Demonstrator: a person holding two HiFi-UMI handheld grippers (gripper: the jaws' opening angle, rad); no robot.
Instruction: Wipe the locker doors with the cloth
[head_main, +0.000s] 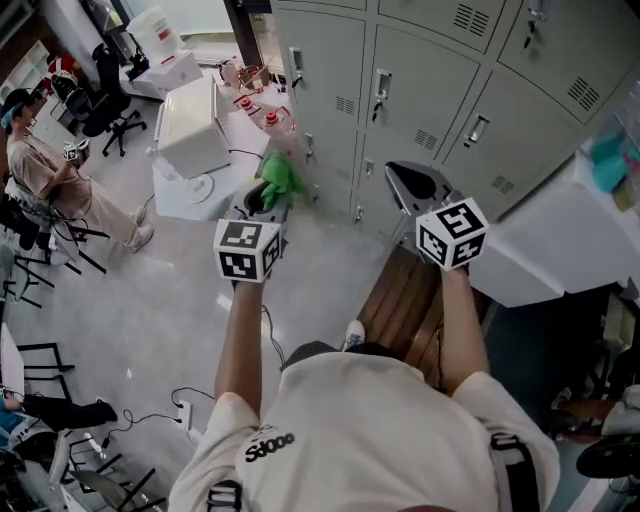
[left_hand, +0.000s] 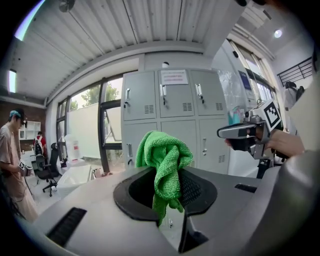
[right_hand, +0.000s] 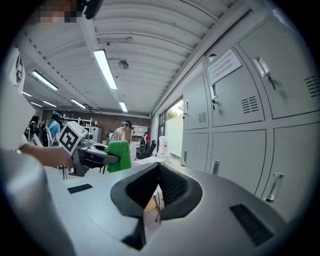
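Clamped tight on the green cloth, my left gripper has its jaws closed around the lower folds, so that most of the fabric bunches up above the tips and one tail hangs down between them. From my head camera the same gripper is stretched out ahead of my left arm, its marker cube facing up, and the cloth sits at its front end near the lower row of grey locker doors; it looks held short of them rather than pressed on, with the doors standing well beyond the cloth in the left gripper view. My right gripper is closed with nothing in it: the two dark pads meet at the tips, and only floor shows through the slit beneath them. It is held out level with the other one, further right, pointing at the same lockers, whose handles and vent slots run along its right side. Across from it I can see the cloth carried in the left gripper. Below my right arm lies a surface of wooden slats. Off to the left, a person stands on the pale floor, apart from a white table.
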